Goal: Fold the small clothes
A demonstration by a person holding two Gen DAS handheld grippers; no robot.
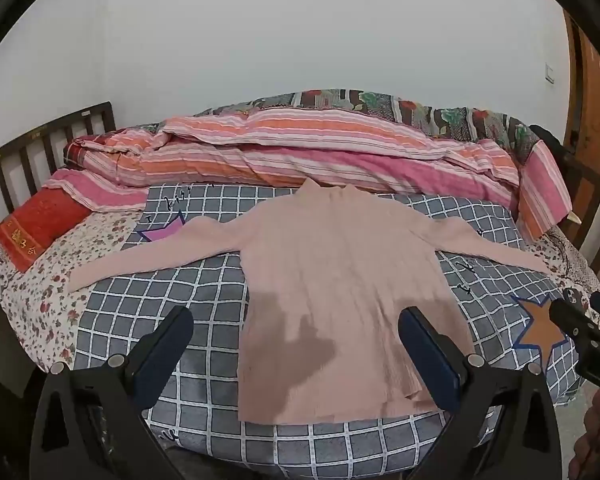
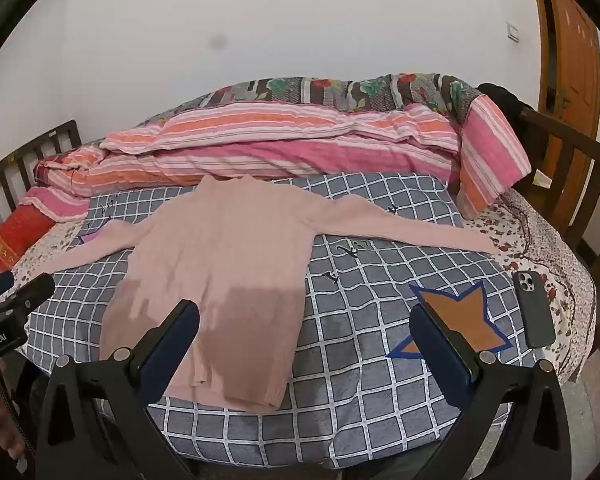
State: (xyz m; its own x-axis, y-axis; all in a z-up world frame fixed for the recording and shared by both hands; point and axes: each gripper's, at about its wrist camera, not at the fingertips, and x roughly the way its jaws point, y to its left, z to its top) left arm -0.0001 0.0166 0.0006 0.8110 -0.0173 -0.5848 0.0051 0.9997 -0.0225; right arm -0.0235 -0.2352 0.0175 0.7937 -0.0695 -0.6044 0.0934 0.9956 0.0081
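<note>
While one pink sweater [image 1: 332,288] lies flat in the middle of the bed [image 1: 148,308] with both sleeves spread out, the two grippers hang above its near edge. The left gripper [image 1: 296,344] has its fingers wide apart and holds nothing. The right gripper [image 2: 304,344] is the same. One phone [image 2: 534,308] lies at 3 o'clock. One striped blanket [image 1: 300,148] is bunched at 12 o'clock. One red pillow [image 1: 36,228] sits at 9 o'clock. A white wall [image 1: 300,40] stands behind.

1. The sweater [image 1: 332,280] lay flat on the blanket [image 1: 160,312], sleeves spread left and right.
2. The quilt [image 1: 300,152] lay behind it.
3. The phone [image 2: 534,308] lay to the right.
</note>
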